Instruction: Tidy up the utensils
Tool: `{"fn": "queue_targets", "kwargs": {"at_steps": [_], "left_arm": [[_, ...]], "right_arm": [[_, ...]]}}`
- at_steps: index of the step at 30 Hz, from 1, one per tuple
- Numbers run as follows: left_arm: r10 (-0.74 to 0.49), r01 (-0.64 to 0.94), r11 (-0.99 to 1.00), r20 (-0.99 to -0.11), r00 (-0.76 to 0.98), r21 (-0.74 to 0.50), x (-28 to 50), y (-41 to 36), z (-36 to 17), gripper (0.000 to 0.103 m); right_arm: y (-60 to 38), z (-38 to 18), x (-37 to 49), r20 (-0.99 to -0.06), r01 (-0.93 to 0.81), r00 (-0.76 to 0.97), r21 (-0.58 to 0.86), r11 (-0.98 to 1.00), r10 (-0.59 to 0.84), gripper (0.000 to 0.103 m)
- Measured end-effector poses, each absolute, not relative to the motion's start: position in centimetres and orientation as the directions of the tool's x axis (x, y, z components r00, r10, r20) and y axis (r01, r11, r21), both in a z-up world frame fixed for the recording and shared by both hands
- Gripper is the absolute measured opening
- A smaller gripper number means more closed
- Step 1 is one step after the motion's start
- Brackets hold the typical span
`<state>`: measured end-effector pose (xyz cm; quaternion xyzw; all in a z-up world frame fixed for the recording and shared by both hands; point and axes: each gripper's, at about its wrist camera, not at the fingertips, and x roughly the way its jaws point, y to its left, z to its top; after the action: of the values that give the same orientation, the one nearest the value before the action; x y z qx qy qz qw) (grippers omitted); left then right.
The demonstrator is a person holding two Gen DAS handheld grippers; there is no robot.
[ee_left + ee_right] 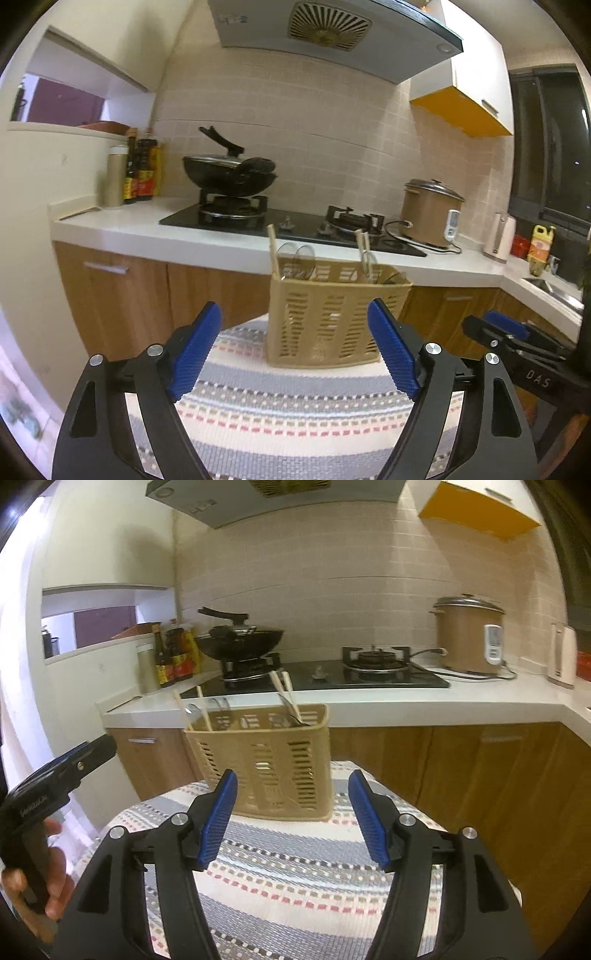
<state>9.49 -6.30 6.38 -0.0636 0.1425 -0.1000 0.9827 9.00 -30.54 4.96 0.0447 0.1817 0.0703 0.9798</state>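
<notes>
- The utensil basket (334,314) stands upright just ahead of both tongs, long side across, chopsticks (273,251) and spoons (299,258) pointing up.
- Left tongs (295,347) and right tongs (291,818) are released, nothing between them.
- Striped cloth (295,413) lies beneath.

Between both pairs of spread blue jaws, only bare striped woven cloth (295,413). Straight ahead, blocking the way: a beige slotted plastic utensil basket (332,317), with wooden chopsticks (204,712) and metal spoons (301,258) poking above its rim. Beyond, white countertop edge (406,709); open room either side of the basket.
</notes>
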Motion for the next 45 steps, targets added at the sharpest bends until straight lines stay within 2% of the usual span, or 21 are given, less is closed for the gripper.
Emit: {"fn": "queue_targets", "kwargs": {"at_steps": [6,11,14,20,27,32,45], "left_arm": [[-0.16,0.135,0.984,-0.252,0.955,-0.114,9.0,-7.0,4.1,0.083],[-0.125,0.116,0.992,-0.282,0.951,-0.046,9.6,-8.3,2.7,0.084],[-0.117,0.111,0.993,-0.297,0.948,-0.037,9.7,-8.7,2.0,0.09],[-0.078,0.081,0.997,-0.282,0.956,-0.002,9.7,-9.4,1.3,0.09],[-0.099,0.098,0.995,-0.305,0.947,-0.018,10.3,-9.5,1.1,0.09],[-0.101,0.096,0.995,-0.311,0.945,-0.031,10.4,-9.4,0.9,0.09],[-0.118,0.111,0.993,-0.296,0.948,-0.041,10.0,-9.6,1.2,0.09]], "right_arm": [[-31.0,3.3,8.8,-0.329,-0.055,0.94,0.117,0.992,0.091,0.065],[-31.1,2.6,8.8,-0.305,-0.015,0.952,0.069,0.998,0.035,0.07],[-31.0,2.6,8.6,-0.288,-0.011,0.957,0.044,0.999,0.023,0.073],[-30.6,2.7,8.0,-0.266,-0.03,0.963,0.005,1.0,0.031,0.076],[-30.8,2.5,8.3,-0.297,-0.046,0.953,0.04,0.998,0.056,0.077],[-30.5,2.5,8.1,-0.299,-0.07,0.951,0.04,0.997,0.079,0.084],[-29.9,2.0,8.4,-0.323,-0.068,0.944,0.03,0.997,0.074,0.084]]}}
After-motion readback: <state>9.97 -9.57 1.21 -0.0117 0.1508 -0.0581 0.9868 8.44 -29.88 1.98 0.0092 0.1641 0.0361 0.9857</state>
